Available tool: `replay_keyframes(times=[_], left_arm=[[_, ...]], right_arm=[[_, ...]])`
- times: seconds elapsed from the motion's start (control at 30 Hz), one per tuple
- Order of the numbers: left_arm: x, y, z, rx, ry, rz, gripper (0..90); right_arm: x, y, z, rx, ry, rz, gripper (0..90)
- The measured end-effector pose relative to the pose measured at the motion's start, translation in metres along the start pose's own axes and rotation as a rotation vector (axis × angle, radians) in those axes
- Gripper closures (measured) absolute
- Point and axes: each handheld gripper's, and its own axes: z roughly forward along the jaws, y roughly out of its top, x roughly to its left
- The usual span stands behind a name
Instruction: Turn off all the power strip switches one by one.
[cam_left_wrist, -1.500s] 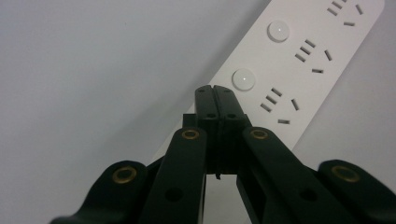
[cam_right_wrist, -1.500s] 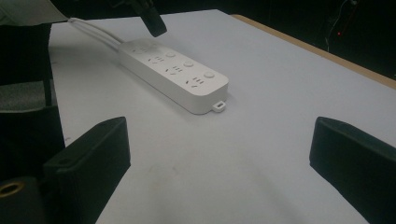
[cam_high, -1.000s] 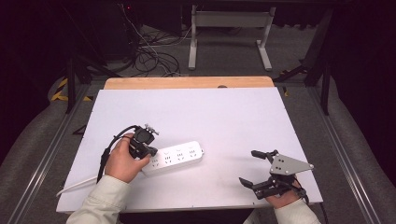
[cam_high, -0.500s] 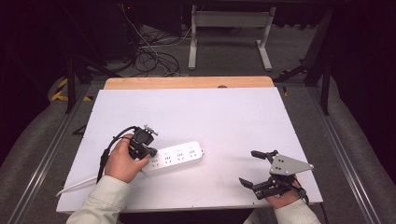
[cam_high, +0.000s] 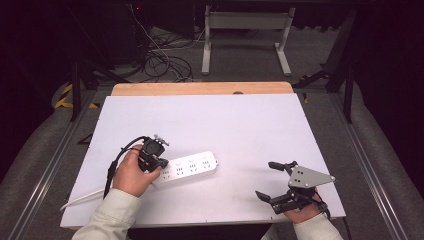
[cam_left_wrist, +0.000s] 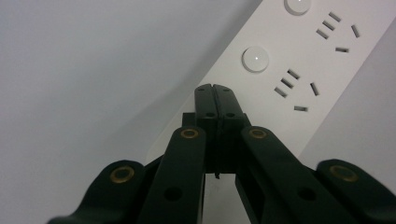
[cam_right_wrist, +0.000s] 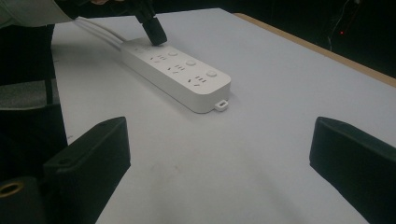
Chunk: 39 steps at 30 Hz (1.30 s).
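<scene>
Though nothing has moved in the last second, the press goes on.
Change: none; left hand-held gripper (cam_left_wrist: 215, 88) stays on the power strip (cam_high: 187, 168).
Left: jaws closed tight, holding nothing, tip by a button (cam_left_wrist: 255, 59).
Right hand-held gripper (cam_high: 277, 181): wide open, empty.
Strip: flat on worktop (cam_high: 240, 125).
Writing: none I can read.

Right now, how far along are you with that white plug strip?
Done so far: the left tongs are shut and their tips press down on the power strip at its cable end, apparently on a button there. In hand: that press. Left: I cannot tell whether the switch has clicked; two round buttons sit untouched. The right tongs wait open, away from the strip.
</scene>
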Motion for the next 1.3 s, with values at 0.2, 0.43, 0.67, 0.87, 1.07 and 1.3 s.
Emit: replay_keyframes(times=[0.2, 0.43, 0.67, 0.87, 1.07, 1.3], left_arm=[[0.003, -0.001, 0.000, -0.005, -0.004, -0.003, 90.0], [0.007, -0.004, 0.001, -0.031, -0.041, -0.018, 90.0], [0.007, -0.005, -0.023, -0.140, -0.024, -0.027, 90.0], [-0.002, -0.002, -0.030, -0.156, -0.029, -0.003, 90.0], [0.000, -0.002, -0.033, -0.170, -0.041, -0.004, 90.0], [-0.008, 0.007, -0.034, -0.193, -0.068, 0.014, 90.0]], right_arm=[[0.000, 0.000, 0.000, 0.001, 0.001, -0.001, 5.8], [0.000, 0.000, 0.000, 0.000, 0.001, -0.002, 5.8], [-0.002, -0.001, 0.000, -0.002, 0.001, 0.004, 5.7], [-0.001, 0.000, 0.000, -0.004, -0.001, 0.001, 5.7], [-0.001, -0.001, 0.000, -0.001, -0.001, 0.003, 5.7], [-0.001, -0.001, 0.000, -0.001, 0.000, 0.002, 5.7]])
